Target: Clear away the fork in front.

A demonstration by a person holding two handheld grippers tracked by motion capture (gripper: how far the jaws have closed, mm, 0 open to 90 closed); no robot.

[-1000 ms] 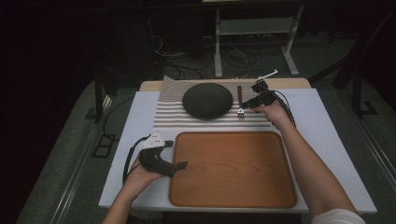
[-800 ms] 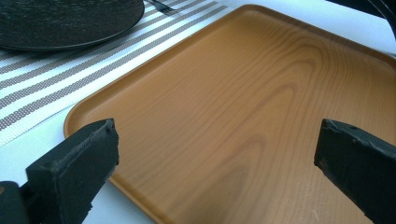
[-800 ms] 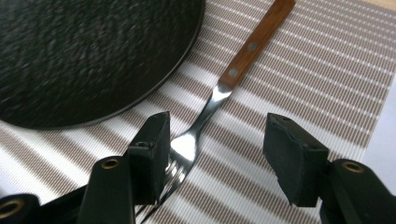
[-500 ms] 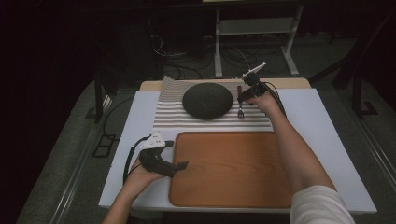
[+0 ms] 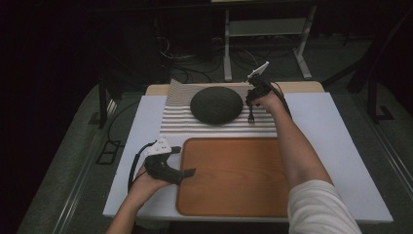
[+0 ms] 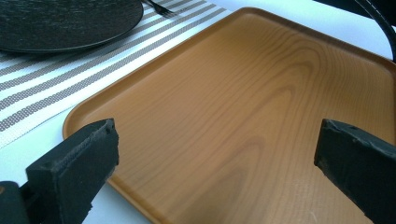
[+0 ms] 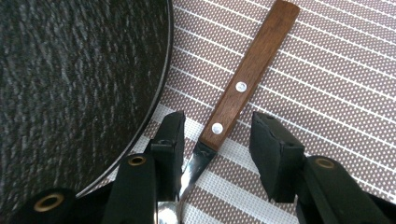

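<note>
Right gripper (image 7: 215, 149) poised over the fork (image 7: 233, 100), jaws apart but just closing in, straddling the spot where wooden handle meets metal neck; pads not yet pressing, one jaw just beside the steel, the other clear of it. Lying flat on the striped placemat (image 7: 327, 93), just beside the rim of the dark plate (image 7: 70, 84), handle pointing away from the gripper. Likely light, stiff, thin; polished neck probably slippery, riveted wood the better hold, across its narrow sides near the lower rivet. Low profile on the woven mat calls for pads right down at the surface. Left gripper (image 6: 215, 154) wide open, idle above the near corner of the wooden tray (image 6: 261, 93).

Against the earlier high view: right hand (image 5: 267, 100) now farther back along the table beside the plate (image 5: 216, 104), lower over the fork (image 5: 251, 117), jaws narrower. Left hand (image 5: 146, 178) unmoved at the tray (image 5: 234, 175) edge.
</note>
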